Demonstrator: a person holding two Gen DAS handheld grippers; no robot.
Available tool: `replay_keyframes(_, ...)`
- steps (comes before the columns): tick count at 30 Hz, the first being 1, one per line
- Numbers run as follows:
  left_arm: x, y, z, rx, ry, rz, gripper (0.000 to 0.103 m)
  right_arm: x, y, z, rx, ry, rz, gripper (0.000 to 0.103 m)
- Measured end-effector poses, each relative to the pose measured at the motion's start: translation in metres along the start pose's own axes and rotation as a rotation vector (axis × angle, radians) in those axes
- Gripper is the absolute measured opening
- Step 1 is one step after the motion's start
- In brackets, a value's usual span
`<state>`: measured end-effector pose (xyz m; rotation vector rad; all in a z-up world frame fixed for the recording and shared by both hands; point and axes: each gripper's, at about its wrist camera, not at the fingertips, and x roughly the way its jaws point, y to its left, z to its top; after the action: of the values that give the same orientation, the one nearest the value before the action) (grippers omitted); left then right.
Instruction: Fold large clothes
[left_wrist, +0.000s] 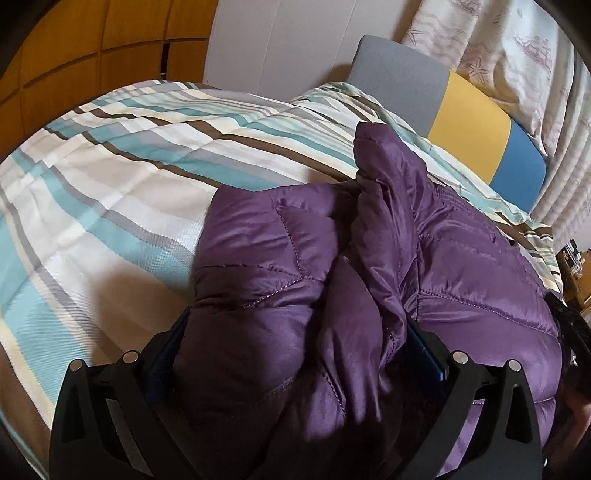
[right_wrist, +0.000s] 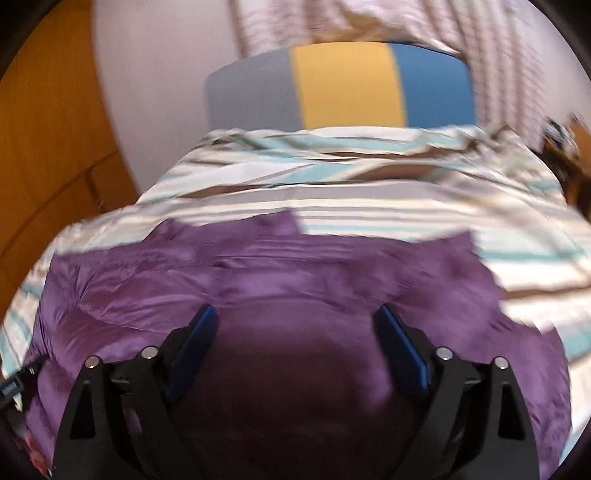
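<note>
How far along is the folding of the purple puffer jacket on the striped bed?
Partly done: the purple jacket lies spread over the striped duvet. In hand: the left gripper has a bunched fold of it between its fingers. The right gripper hangs open above it, gripping nothing. Left: no neat folded stack yet.

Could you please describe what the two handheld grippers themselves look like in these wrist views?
Both the left gripper and the right gripper are matte black, with angular, triangular cut-out finger arms. Each arm carries round silver pins near its top, and the fingers end in flat dark-blue pads. No sleeves show clearly.
</note>
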<state>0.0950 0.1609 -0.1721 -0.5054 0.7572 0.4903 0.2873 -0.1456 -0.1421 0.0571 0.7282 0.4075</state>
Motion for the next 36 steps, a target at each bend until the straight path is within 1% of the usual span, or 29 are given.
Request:
replay_keyframes(2,0.000,-0.002,-0.002,0.006,-0.002,-0.002,0.100,0.004,-0.023,-0.006,0.095,0.033,0.042,0.092)
replay_keyframes(3,0.000,-0.003,-0.002,0.010,-0.002,-0.002,0.100,0.005,-0.028,-0.006,0.117,0.036,0.059,0.092)
replay_keyframes(4,-0.002,-0.003,-0.002,0.010,0.000,-0.001,0.100,0.007,-0.029,-0.006,0.123,0.039,0.057,0.092)
replay_keyframes(6,-0.006,0.000,-0.004,-0.006,0.006,0.001,0.100,0.010,-0.021,-0.006,0.084,0.048,0.018,0.093)
replay_keyframes(8,-0.016,0.004,-0.011,-0.046,-0.001,-0.002,0.100,0.011,-0.016,-0.005,0.058,0.054,-0.002,0.093)
replay_keyframes(9,-0.021,0.008,-0.016,-0.071,-0.006,-0.012,0.100,0.011,-0.017,-0.005,0.061,0.049,0.003,0.093)
replay_keyframes(12,-0.040,0.014,-0.033,-0.104,-0.022,-0.055,0.100,0.003,-0.022,-0.007,0.082,0.028,0.030,0.093)
replay_keyframes(14,-0.049,0.016,-0.041,-0.100,-0.027,-0.080,0.100,-0.003,-0.021,-0.011,0.068,0.015,0.024,0.093)
replay_keyframes(16,-0.058,0.018,-0.050,-0.107,-0.027,-0.125,0.100,-0.020,-0.015,-0.019,0.042,-0.009,0.004,0.095)
replay_keyframes(19,-0.065,0.020,-0.058,-0.138,-0.029,-0.200,0.100,-0.042,-0.005,-0.032,0.030,-0.026,0.019,0.096)
replay_keyframes(22,-0.065,0.016,-0.059,-0.149,-0.024,-0.238,0.100,-0.063,0.008,-0.046,-0.014,-0.047,0.042,0.095)
replay_keyframes(23,-0.065,0.015,-0.060,-0.154,-0.024,-0.253,0.100,-0.067,0.011,-0.050,-0.028,-0.050,0.045,0.087)
replay_keyframes(24,-0.065,0.016,-0.060,-0.162,-0.025,-0.269,0.100,-0.072,0.015,-0.055,-0.044,-0.046,0.050,0.081)
replay_keyframes(25,-0.066,0.016,-0.061,-0.175,-0.027,-0.283,0.100,-0.075,0.019,-0.058,-0.056,-0.040,0.056,0.070)
replay_keyframes(26,-0.067,0.017,-0.062,-0.185,-0.028,-0.292,0.100,-0.080,0.023,-0.064,-0.070,-0.034,0.073,0.062)
replay_keyframes(27,-0.066,0.019,-0.061,-0.203,-0.027,-0.299,0.100,-0.083,0.026,-0.068,-0.074,-0.028,0.094,0.059)
replay_keyframes(29,-0.064,0.022,-0.058,-0.235,-0.025,-0.308,0.100,-0.090,0.033,-0.076,-0.071,-0.011,0.166,0.053)
replay_keyframes(30,-0.064,0.024,-0.056,-0.256,-0.027,-0.313,0.100,-0.094,0.036,-0.079,-0.075,-0.006,0.188,0.048)
replay_keyframes(32,-0.063,0.027,-0.051,-0.306,-0.032,-0.326,0.099,-0.100,0.047,-0.083,-0.110,0.000,0.210,0.043)
replay_keyframes(33,-0.062,0.027,-0.049,-0.325,-0.035,-0.327,0.097,-0.101,0.053,-0.085,-0.136,0.007,0.220,0.040)
replay_keyframes(34,-0.061,0.027,-0.048,-0.333,-0.036,-0.323,0.095,-0.101,0.057,-0.085,-0.150,0.011,0.226,0.036)
replay_keyframes(35,-0.060,0.026,-0.047,-0.334,-0.034,-0.310,0.087,-0.101,0.062,-0.086,-0.167,0.017,0.232,0.032)
replay_keyframes(36,-0.057,0.024,-0.046,-0.330,-0.030,-0.291,0.080,-0.100,0.064,-0.088,-0.177,0.020,0.232,0.031)
